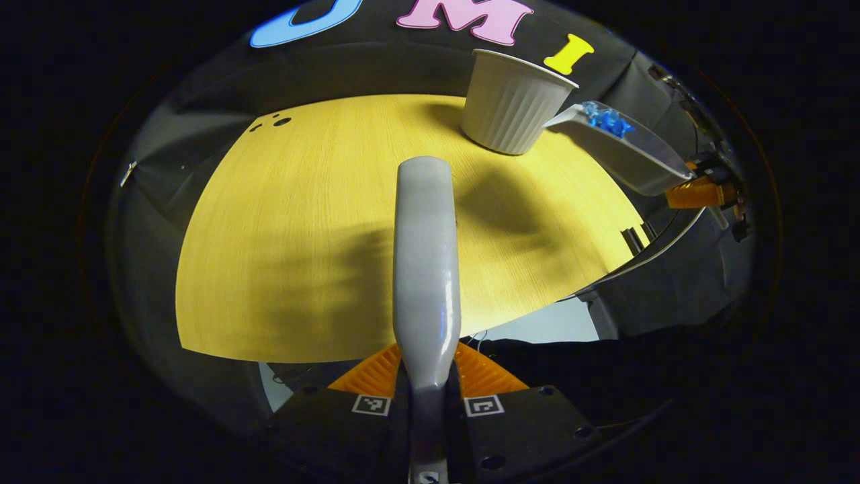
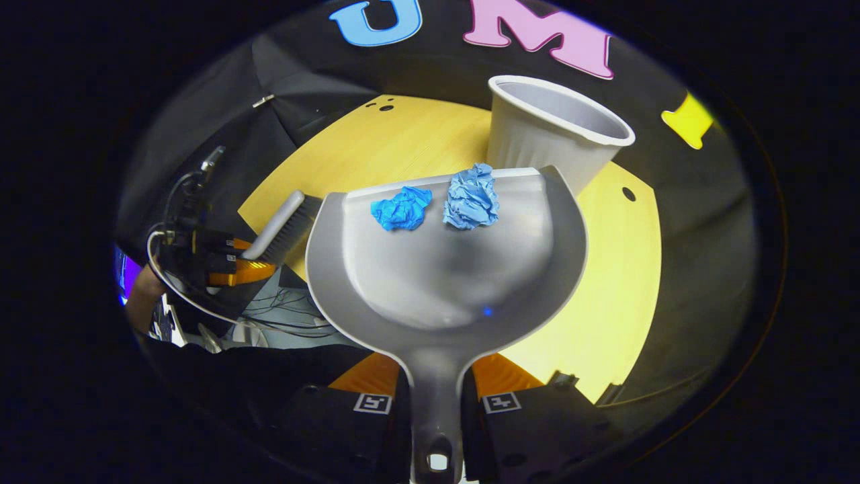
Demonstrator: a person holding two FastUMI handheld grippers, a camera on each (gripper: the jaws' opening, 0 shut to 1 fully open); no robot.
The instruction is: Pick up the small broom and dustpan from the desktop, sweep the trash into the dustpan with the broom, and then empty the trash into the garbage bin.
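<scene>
My left gripper is shut on the handle of the small grey broom, which points forward over the yellow desktop. My right gripper is shut on the handle of the grey dustpan, held above the desk with its front lip close to the white ribbed garbage bin. Two crumpled blue paper balls lie near the pan's front edge. In the left gripper view the dustpan hangs to the right of the bin. The right gripper view shows the broom at the left.
The desk's near edge runs just in front of both grippers, with floor and cables below. Small holes sit in the desktop's far left corner and right side. Black cloth walls close the booth behind the bin.
</scene>
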